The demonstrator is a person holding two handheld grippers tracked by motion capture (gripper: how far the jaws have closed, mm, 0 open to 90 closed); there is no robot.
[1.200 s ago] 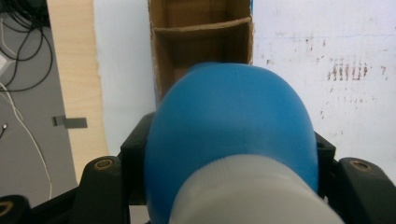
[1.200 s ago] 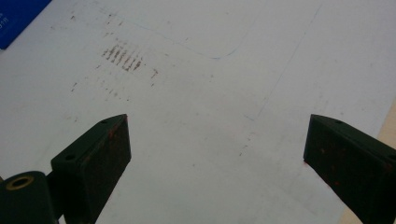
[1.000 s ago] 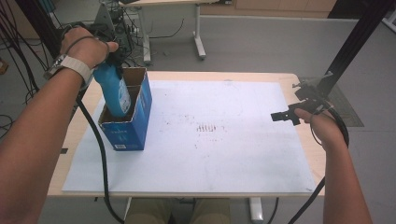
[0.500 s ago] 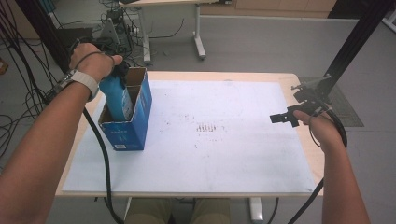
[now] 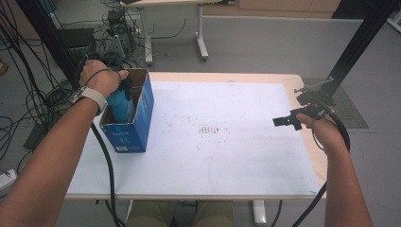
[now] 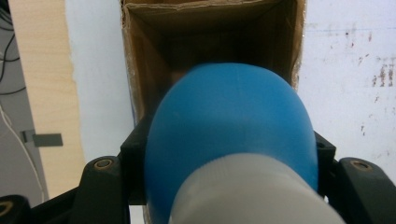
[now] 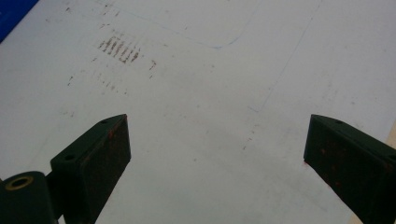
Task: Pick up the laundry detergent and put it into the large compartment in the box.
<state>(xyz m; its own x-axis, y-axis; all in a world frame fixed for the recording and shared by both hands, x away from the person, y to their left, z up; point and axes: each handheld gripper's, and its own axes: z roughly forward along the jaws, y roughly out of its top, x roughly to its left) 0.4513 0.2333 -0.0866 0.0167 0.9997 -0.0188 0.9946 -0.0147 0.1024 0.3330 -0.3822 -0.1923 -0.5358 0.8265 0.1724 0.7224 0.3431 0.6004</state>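
- Bottle, blue with a pale cap, is clamped in the left hand-held gripper and sits partly inside the open box.
- Box stands at the tabletop's left edge.
- Right hand-held gripper hangs wide open, empty, above the tabletop's right side.

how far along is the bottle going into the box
Done: the left gripper is shut on the blue bottle, which is already partly inside the open cardboard box. In hand: lowering it in. Left: setting it down and letting go. The right gripper waits open over the table.
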